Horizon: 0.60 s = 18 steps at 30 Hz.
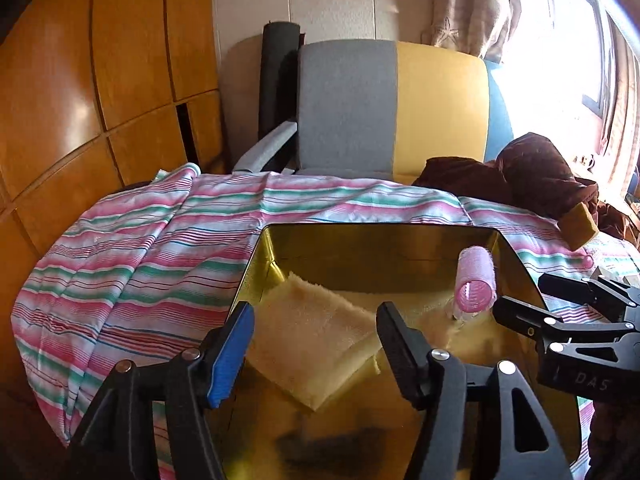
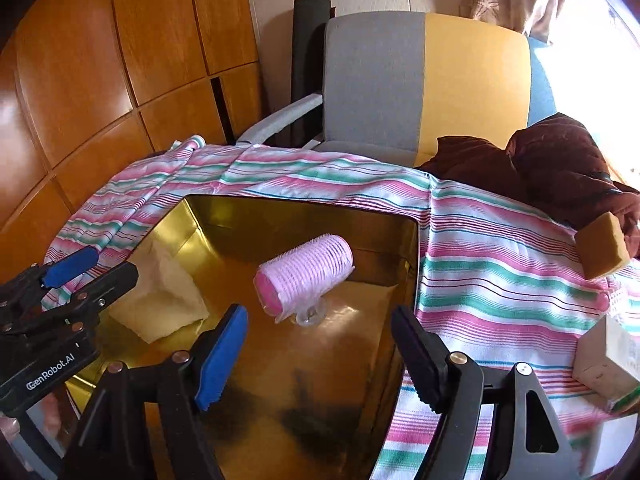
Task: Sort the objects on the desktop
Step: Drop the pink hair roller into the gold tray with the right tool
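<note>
Right wrist view: pink ribbed plastic hair roller (image 2: 305, 277) lies in the shiny gold metal tin (image 2: 412, 256), centre frame.
Both hand-held grippers, right (image 2: 318, 354) and left (image 1: 314, 350), spread, empty; next probably the tan sponge block (image 2: 603, 245), right edge.

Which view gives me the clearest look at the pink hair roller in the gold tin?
The right wrist view: the pink hair roller lies near centre, side-on, its full length showing. The left wrist view shows it end-on, foreshortened, near the gold tin's right wall.

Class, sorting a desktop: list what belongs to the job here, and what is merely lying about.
Job: gold tin; pink hair roller; folded yellow cloth; sponge; small carton.
Lying about: striped sheet; brown garment; chair.
</note>
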Tool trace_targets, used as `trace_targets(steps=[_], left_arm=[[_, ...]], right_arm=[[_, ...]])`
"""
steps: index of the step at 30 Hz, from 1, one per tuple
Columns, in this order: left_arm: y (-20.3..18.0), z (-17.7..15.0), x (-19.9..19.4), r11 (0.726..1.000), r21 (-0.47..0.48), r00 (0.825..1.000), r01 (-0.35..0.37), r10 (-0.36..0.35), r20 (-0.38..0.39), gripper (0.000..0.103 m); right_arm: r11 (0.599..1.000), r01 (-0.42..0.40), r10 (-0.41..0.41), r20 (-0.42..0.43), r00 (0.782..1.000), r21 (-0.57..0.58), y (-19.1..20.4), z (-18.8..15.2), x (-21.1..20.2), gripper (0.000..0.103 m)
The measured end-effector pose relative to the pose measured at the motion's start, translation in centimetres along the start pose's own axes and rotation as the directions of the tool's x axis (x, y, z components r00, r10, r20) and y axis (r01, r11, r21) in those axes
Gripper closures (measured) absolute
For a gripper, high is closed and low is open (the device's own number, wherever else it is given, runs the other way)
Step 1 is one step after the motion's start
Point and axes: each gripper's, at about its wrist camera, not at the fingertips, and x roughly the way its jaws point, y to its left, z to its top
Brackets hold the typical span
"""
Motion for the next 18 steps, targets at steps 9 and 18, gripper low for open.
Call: trace_targets(steps=[9, 18], left_arm=[[-3.6, -2.4, -5.8, 0.996, 0.041, 0.993, 0.085, -0.088, 0.078, 0.033], [-12.9, -4.5, -9.0, 0.906, 0.227, 0.930, 0.357, -0.368, 0.005, 0.033]], right_arm=[[0.993, 0.080, -0.087, 0.083, 0.993, 0.092, -3.8, -5.8, -6.3, 0.021], [0.933, 0.234, -0.259, 0.059, 0.964, 0.275, -13.0, -13.8, -13.2, 0.019]])
